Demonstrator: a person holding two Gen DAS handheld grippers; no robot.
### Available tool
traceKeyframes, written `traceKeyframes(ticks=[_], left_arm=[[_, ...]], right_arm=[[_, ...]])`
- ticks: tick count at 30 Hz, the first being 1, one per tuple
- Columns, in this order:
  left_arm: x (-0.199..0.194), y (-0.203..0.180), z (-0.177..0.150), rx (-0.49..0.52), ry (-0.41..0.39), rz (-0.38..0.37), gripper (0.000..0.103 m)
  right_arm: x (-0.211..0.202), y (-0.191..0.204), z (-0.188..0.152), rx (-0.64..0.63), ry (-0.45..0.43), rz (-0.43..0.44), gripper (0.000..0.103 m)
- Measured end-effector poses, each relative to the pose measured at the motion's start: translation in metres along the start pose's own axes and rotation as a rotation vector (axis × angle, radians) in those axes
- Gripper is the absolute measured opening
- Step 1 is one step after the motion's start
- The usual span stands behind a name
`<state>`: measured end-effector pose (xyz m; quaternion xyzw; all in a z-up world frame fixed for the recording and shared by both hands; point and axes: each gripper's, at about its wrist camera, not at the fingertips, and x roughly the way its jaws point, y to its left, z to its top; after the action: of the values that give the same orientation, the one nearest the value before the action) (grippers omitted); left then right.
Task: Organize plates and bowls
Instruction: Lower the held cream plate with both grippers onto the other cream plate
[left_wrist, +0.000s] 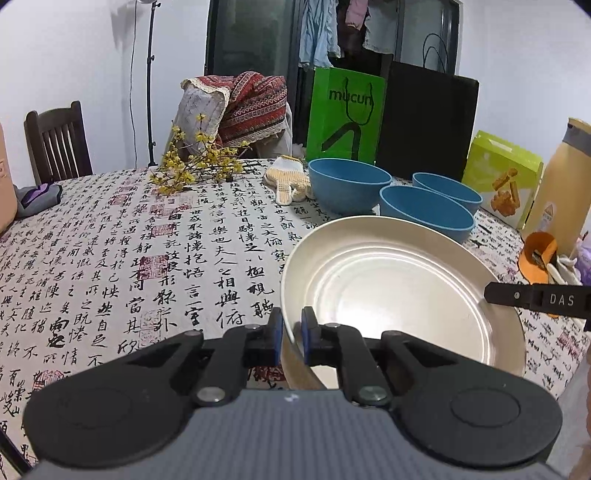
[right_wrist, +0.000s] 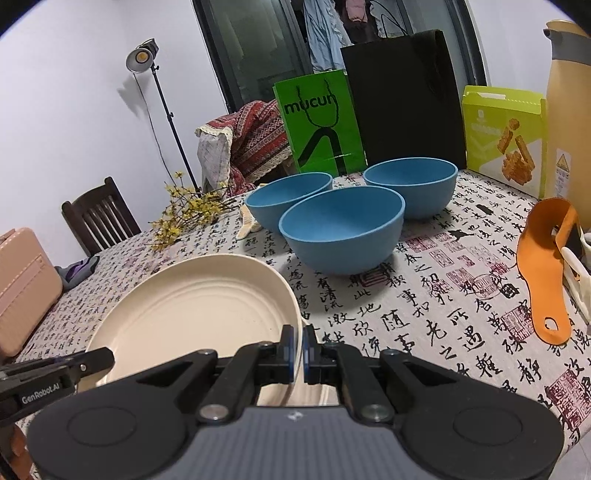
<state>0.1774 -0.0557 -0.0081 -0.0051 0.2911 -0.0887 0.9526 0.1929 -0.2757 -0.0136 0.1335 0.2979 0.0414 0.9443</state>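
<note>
Both grippers are pinching one cream plate by opposite rims: the left gripper and the right gripper. Just behind the plate, three blue bowls are sitting apart, unstacked; sorting looks barely begun.

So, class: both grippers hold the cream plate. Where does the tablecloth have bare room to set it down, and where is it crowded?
Free: the wide tablecloth stretch left of the cream plate, bordered by the yellow flower sprig and the wooden chair. A narrower patch lies between the nearest blue bowl and the orange peeler. Crowded: the far edge, with three blue bowls, green bag and snack box.
</note>
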Motion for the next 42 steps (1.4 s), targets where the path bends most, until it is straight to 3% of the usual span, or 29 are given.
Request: traceKeyframes(ticks=[27, 42], left_arm=[[0.018, -0.02, -0.015, 0.122, 0.0, 0.09, 0.013], [0.022, -0.029, -0.021, 0.183, -0.021, 0.135, 0.014]], right_arm=[[0.018, 0.007, -0.016, -0.113, -0.005, -0.087, 0.006], [0.023, 0.003, -0.021, -0.109, -0.011, -0.085, 0.006]])
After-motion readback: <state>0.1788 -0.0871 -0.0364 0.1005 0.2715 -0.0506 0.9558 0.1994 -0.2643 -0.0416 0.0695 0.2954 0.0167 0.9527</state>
